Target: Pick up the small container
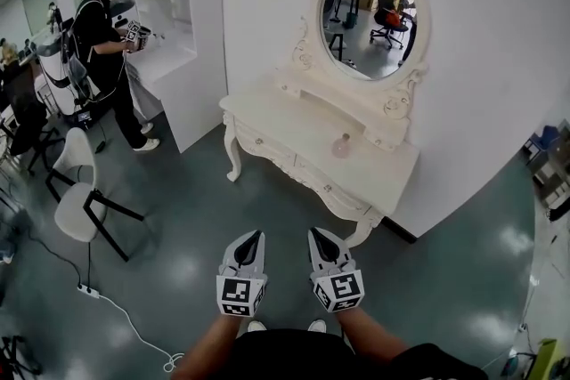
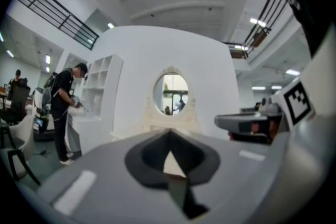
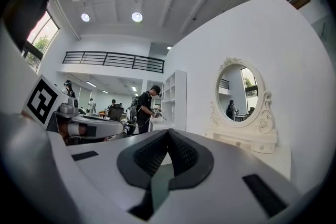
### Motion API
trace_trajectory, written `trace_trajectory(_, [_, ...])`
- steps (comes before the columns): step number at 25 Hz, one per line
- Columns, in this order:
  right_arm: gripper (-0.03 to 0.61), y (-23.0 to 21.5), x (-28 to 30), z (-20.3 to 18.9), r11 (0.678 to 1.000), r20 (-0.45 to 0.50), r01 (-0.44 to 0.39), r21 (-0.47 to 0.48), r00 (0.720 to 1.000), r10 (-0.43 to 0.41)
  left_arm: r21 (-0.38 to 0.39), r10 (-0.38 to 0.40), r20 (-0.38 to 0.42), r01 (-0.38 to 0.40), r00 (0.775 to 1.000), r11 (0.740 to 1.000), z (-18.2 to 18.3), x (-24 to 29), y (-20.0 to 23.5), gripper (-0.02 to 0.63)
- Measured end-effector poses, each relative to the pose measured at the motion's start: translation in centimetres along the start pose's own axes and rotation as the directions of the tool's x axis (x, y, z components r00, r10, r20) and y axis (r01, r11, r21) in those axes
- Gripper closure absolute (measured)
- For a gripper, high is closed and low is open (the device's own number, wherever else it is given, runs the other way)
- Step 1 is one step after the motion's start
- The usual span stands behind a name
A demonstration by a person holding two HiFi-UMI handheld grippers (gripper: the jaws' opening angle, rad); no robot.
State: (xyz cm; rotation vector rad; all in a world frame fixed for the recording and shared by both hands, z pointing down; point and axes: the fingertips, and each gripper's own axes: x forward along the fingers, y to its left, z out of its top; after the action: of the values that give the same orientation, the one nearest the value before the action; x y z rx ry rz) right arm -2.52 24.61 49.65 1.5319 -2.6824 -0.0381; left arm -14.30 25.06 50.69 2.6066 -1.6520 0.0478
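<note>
A small pinkish container (image 1: 342,146) stands on the white dressing table (image 1: 285,127), below the right side of the oval mirror (image 1: 374,9). Both grippers hang side by side over the floor, well short of the table's front edge. My left gripper (image 1: 256,235) is shut with nothing in it, and so is my right gripper (image 1: 317,233). In the left gripper view the jaws (image 2: 169,131) meet at their tips and point toward the mirror (image 2: 171,94). The right gripper view shows its jaws (image 3: 168,131) closed, with the mirror (image 3: 239,94) off to the right. The container shows in neither gripper view.
At the far left a person (image 1: 105,31) with grippers stands at a white shelf unit (image 1: 174,4). A white chair (image 1: 78,191) stands on the grey floor at the left. A cable with a power strip (image 1: 87,290) lies nearby. The table backs onto a white wall.
</note>
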Motion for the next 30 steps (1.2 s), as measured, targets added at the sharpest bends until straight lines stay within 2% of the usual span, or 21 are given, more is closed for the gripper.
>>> trace_trajectory(7, [0.574, 2.8, 1.0, -0.3, 1.000, -0.012, 0.003, 0.002, 1.000, -0.003, -0.009, -0.004, -0.006, 0.004, 1.000, 1.000, -0.6, -1.4, 2.7, 0.607])
trace_trajectory(12, [0.572, 3.0, 1.7, -1.1, 1.000, -0.029, 0.002, 0.004, 1.000, -0.002, -0.024, -0.010, -0.018, 0.010, 1.000, 1.000, -1.3, -0.8, 3.2, 0.606])
trace_trajectory(20, [0.574, 0.2, 5.1, -1.1, 1.000, -0.019, -0.007, -0.004, 1.000, 0.007, -0.025, -0.012, -0.033, 0.011, 0.999, 1.000, -1.4, 3.1, 3.7, 0.607])
trace_trajectory(30, [0.574, -4.5, 11.4, 0.0, 0.998, 0.017, -0.067, -0.003, 0.998, 0.067, -0.007, 0.010, 0.002, -0.010, 1.000, 1.000, 1.3, 11.4, 5.7, 0.607])
